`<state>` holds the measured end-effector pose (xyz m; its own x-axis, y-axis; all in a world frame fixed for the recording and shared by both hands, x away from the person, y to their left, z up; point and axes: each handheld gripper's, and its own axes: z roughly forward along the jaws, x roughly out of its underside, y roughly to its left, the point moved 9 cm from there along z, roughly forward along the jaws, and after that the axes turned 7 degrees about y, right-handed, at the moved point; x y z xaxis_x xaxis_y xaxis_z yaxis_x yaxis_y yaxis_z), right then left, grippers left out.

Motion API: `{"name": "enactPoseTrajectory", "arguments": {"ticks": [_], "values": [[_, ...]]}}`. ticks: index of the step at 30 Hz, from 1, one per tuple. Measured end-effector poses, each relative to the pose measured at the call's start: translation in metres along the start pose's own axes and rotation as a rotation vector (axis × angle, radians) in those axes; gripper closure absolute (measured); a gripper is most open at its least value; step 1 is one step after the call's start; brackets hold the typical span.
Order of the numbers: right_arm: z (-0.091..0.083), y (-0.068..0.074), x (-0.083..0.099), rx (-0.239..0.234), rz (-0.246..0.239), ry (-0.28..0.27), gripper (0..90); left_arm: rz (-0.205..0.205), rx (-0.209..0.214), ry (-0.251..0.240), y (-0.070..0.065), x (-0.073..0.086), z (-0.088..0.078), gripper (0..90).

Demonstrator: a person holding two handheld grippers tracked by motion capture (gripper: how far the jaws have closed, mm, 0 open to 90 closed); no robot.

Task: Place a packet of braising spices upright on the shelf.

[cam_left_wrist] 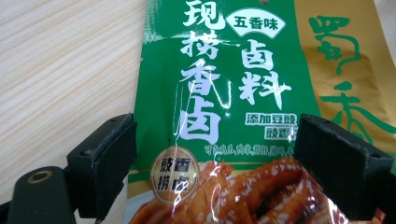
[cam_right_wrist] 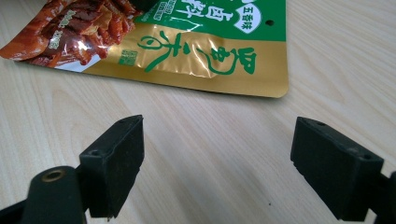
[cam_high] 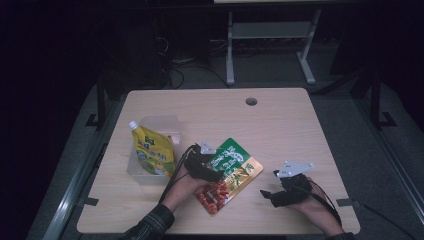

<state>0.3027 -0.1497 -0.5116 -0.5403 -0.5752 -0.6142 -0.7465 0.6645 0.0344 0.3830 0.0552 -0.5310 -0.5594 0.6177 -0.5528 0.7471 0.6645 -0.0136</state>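
A green and gold snack packet (cam_high: 235, 165) with a picture of red-brown food lies flat on the wooden table (cam_high: 280, 125). My left gripper (cam_high: 216, 174) hovers over the packet's left half. In the left gripper view my left gripper (cam_left_wrist: 217, 140) is open, its pads (cam_left_wrist: 109, 158) wide apart on either side of the packet's (cam_left_wrist: 210, 93) green part, not pressing on it. My right gripper (cam_high: 266, 194) is to the right of the packet, over bare wood. In the right gripper view my right gripper (cam_right_wrist: 217, 144) is open and holds nothing, and the packet's gold edge (cam_right_wrist: 196, 65) lies just ahead.
A yellow spouted pouch (cam_high: 152, 152) stands in a clear plastic box (cam_high: 161, 123) at the table's left. A round cable hole (cam_high: 251, 101) sits near the far edge. Bare wood stretches across the table's back and right.
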Motion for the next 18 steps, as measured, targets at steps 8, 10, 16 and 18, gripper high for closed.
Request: {"name": "enactPoseTrajectory", "arguments": {"ticks": [8,10,16,18], "values": [[-0.004,-0.001,0.005,0.007,0.011,-0.004,17.2,-0.030,-0.004,0.003,0.002,-0.002,0.006,10.8],[-0.005,-0.001,0.007,0.011,0.013,-0.005,17.2,-0.034,0.005,0.018,0.002,-0.002,0.008,10.5],[-0.009,-0.002,0.011,0.019,0.021,-0.006,17.2,-0.029,0.001,0.030,0.000,-0.003,0.009,10.5],[-0.010,-0.002,0.013,0.021,0.024,-0.007,17.2,-0.023,0.009,0.035,-0.002,-0.004,0.010,10.5]]}}
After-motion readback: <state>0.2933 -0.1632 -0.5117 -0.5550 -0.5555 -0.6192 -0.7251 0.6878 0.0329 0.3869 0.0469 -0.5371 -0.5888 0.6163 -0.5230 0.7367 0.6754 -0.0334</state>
